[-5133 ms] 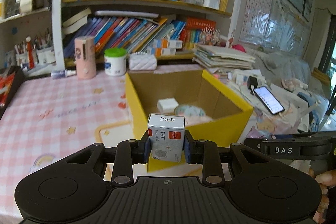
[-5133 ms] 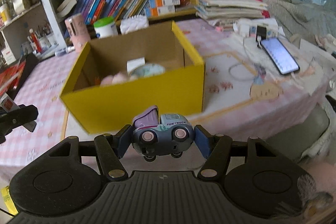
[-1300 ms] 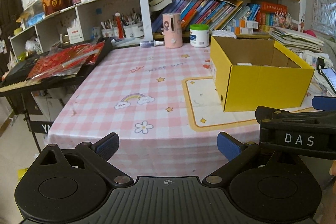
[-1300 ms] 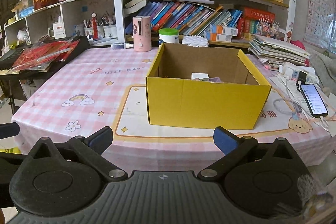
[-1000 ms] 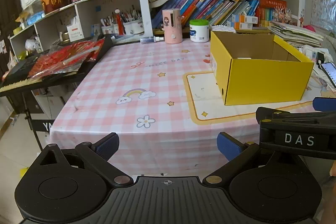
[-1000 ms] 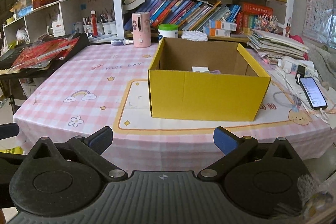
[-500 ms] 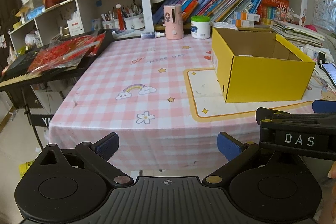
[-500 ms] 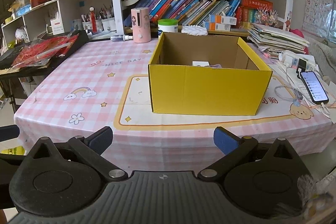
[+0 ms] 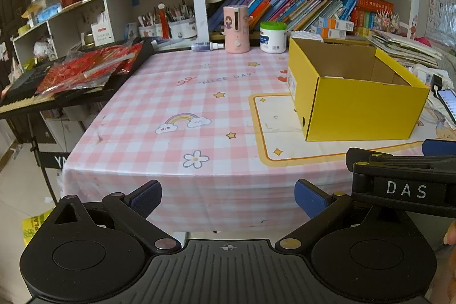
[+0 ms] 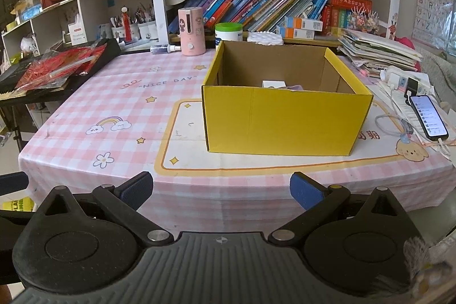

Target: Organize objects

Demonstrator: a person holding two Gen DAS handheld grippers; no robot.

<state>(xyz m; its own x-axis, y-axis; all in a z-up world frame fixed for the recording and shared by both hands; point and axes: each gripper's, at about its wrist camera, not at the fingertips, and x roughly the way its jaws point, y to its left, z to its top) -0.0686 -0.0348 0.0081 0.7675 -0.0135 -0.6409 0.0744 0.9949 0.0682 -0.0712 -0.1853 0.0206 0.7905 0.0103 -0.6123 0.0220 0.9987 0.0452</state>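
Five seconds back I had a small carton in my left gripper (image 9: 228, 197) and a toy truck in my right gripper (image 10: 221, 190); now both are spread wide and empty, pulled back off the table edge. The yellow cardboard box (image 10: 285, 118) sits open on the pink checked tablecloth (image 9: 171, 116), a white item (image 10: 273, 83) peeking inside.

Pink checked table (image 10: 148, 104) under yellow box (image 10: 285, 121), phone (image 10: 430, 116).
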